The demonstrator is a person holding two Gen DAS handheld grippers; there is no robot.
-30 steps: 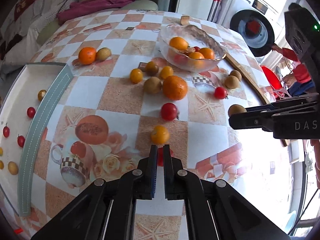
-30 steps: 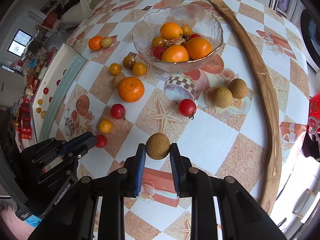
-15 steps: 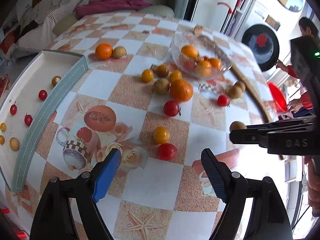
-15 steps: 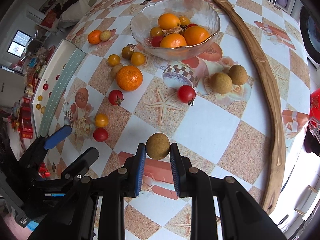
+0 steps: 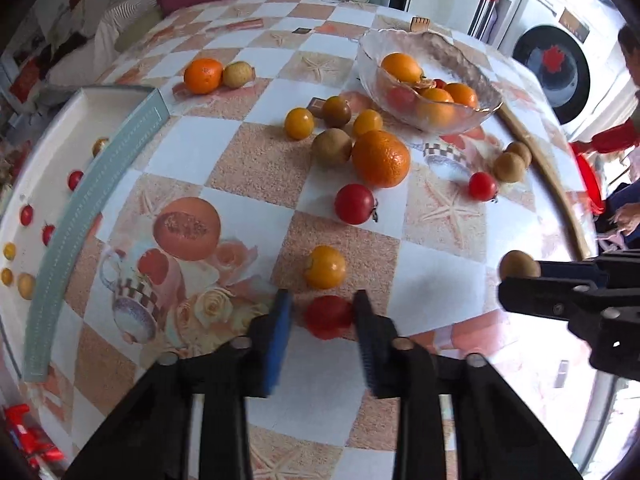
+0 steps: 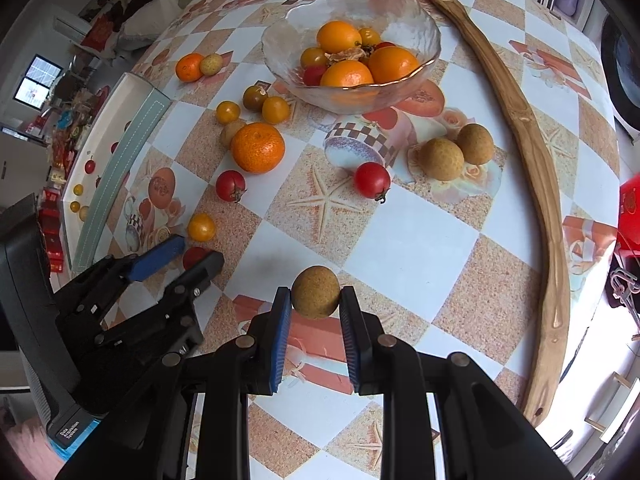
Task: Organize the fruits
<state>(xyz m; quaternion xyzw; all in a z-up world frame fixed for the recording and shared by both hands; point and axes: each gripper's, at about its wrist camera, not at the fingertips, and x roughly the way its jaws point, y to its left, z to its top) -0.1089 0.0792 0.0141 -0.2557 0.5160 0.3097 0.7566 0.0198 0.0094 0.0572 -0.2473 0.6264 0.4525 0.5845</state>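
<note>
On the checkered tablecloth (image 6: 412, 240), two grippers work among scattered fruit.

The left gripper (image 5: 322, 316) has its jaws partly open around a red cherry tomato (image 5: 329, 316) that sits on the cloth; a gap shows on the blue-pad side, and the blur keeps me from telling whether the other finger touches it. A yellow tomato (image 5: 325, 267) lies just beyond. The right gripper (image 6: 315, 304) is clamped on a brown longan (image 6: 315, 291), held up above the table near its front edge. Farther back a large orange (image 6: 258, 147) rests beside another longan, and a glass bowl (image 6: 428, 28) holds oranges and small tomatoes. A white tray (image 5: 48, 152) at the left carries several small tomatoes, and a wooden back scratcher (image 6: 532, 168) runs along the right side.
</note>
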